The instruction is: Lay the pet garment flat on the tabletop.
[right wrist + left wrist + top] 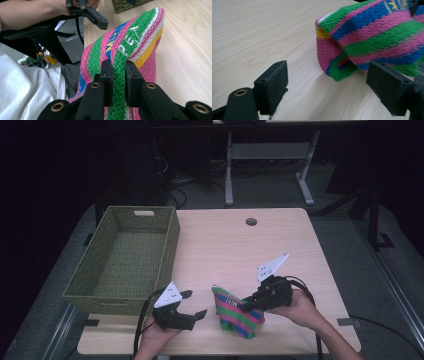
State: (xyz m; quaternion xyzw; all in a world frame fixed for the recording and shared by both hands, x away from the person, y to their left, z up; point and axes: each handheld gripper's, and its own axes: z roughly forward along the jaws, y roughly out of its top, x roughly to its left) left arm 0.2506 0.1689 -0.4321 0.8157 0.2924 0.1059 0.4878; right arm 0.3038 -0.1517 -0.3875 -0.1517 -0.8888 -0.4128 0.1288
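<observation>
Here, seen from the high view, your right gripper pinches a striped knitted cloth near the front edge of the wooden table, the fabric bunched up into a small peak with its lower end resting on the tabletop. Your left gripper sits just beside the cloth on its left, jaws spread wide and holding nothing. A green woven basket stands at the table's left side, close behind your left gripper, and a round hole marks the far middle of the tabletop.

In the left gripper view, your two black jaws stand far apart over bare wood, with the knitted cloth ahead and to the right of the gap. Its pink, green and blue bands fold over on themselves, and a looped corner touches the table between the jaws' line of reach. Nothing lies between the pads.

In the right gripper view, your jaws are clamped close on a green band of the cloth, the fabric rising between them and falling away toward the table. White stitched letters run along the stripe. Farther off, your left gripper hovers above the cloth's far edge, with a corner of the basket beyond.
</observation>
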